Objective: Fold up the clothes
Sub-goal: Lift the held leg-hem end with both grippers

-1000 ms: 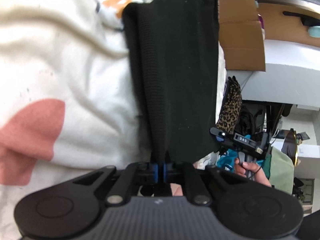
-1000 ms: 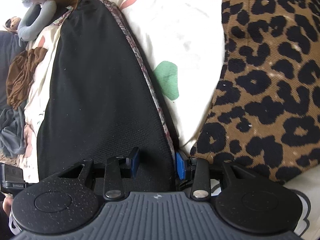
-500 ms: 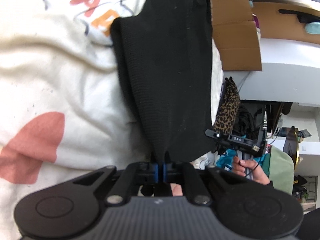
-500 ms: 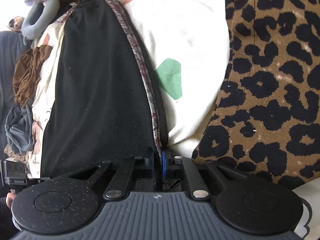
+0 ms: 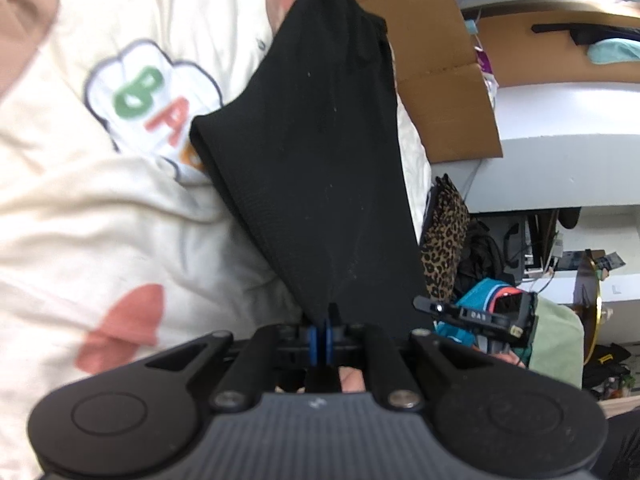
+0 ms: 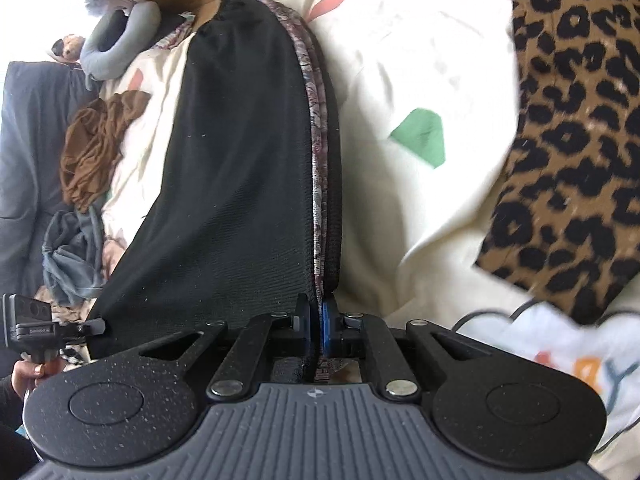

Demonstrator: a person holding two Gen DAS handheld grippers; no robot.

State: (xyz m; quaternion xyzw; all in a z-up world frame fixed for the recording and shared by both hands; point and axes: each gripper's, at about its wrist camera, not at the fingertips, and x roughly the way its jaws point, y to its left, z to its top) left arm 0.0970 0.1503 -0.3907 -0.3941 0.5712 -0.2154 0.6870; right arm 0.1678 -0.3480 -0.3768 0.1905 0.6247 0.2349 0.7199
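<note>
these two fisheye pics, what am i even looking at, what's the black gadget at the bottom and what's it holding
Each picture comes from a camera on a hand-held two-finger gripper; a person carries one in each hand. The left gripper is shut on a black garment, and the right gripper is shut on the same garment's patterned edge. Beneath lies a cream blanket with coloured shapes, and a leopard-print cloth is at the right. In the right view, a hand holds the other gripper.

Cardboard box (image 5: 436, 80) beside cream printed blanket (image 5: 100, 208); grey neck pillow (image 6: 116, 40) beyond.
</note>
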